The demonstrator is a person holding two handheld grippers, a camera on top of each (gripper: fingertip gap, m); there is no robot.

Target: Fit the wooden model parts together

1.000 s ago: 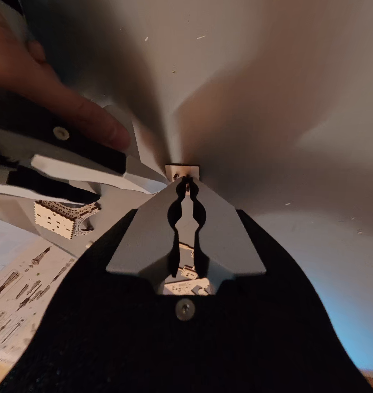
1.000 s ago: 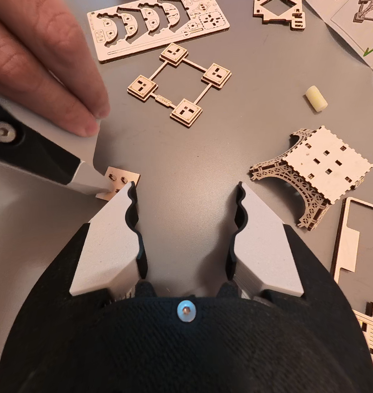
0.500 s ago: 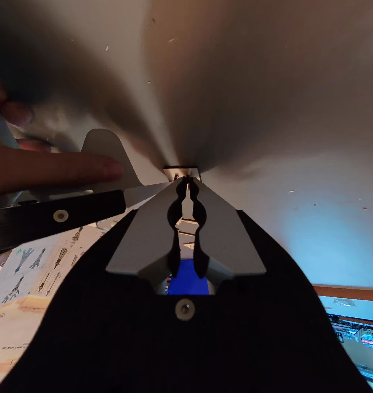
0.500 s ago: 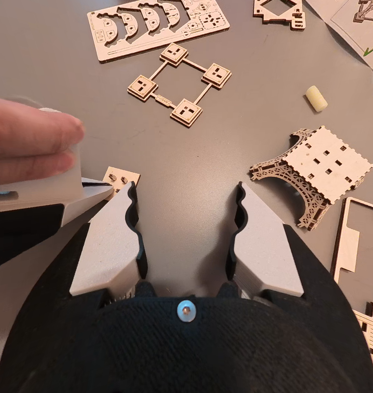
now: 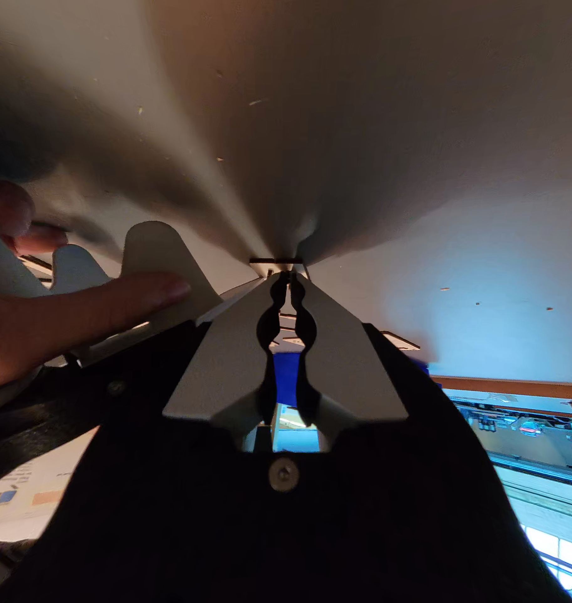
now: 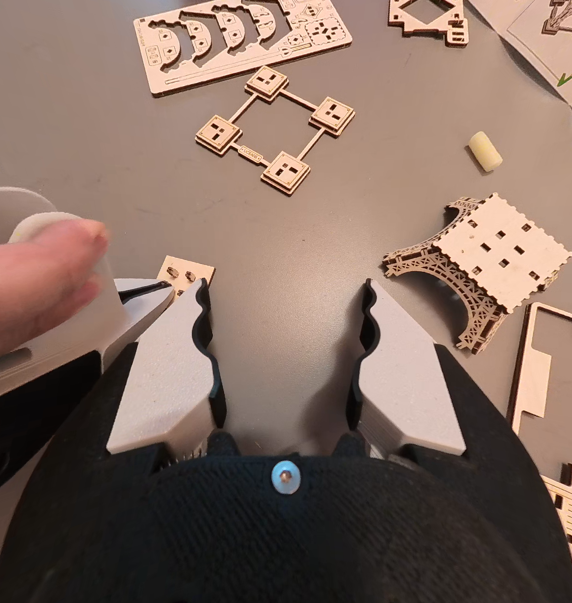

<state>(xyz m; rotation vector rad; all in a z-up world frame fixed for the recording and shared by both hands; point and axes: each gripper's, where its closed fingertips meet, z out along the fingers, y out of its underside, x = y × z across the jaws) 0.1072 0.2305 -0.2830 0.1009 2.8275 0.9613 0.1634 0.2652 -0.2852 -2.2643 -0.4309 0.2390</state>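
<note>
My left gripper [image 5: 286, 275] lies low on the grey table [image 6: 278, 244], shut on the edge of a small square wooden plate [image 6: 188, 272] with little cut-outs. The plate shows edge-on just past the tips in the left wrist view [image 5: 275, 261]. In the right wrist view the left gripper [image 6: 165, 287] comes in from the left with a person's finger [image 6: 50, 261] on it. My right gripper [image 6: 286, 284] is open and empty, just right of the plate. A lattice tower base [image 6: 480, 261] lies on its side at the right.
A square wooden frame with corner pads [image 6: 275, 130] lies ahead, and a punched wooden sheet [image 6: 242, 42] beyond it. A pale cylinder [image 6: 485, 155], another wooden part [image 6: 425, 19], an instruction sheet [image 6: 539, 36] and leftover sheet frames [image 6: 532, 375] are at the right.
The left gripper has rolled onto its side and dropped lower while staying at the small plate. The hand on it has shifted down. The right gripper has not moved.
</note>
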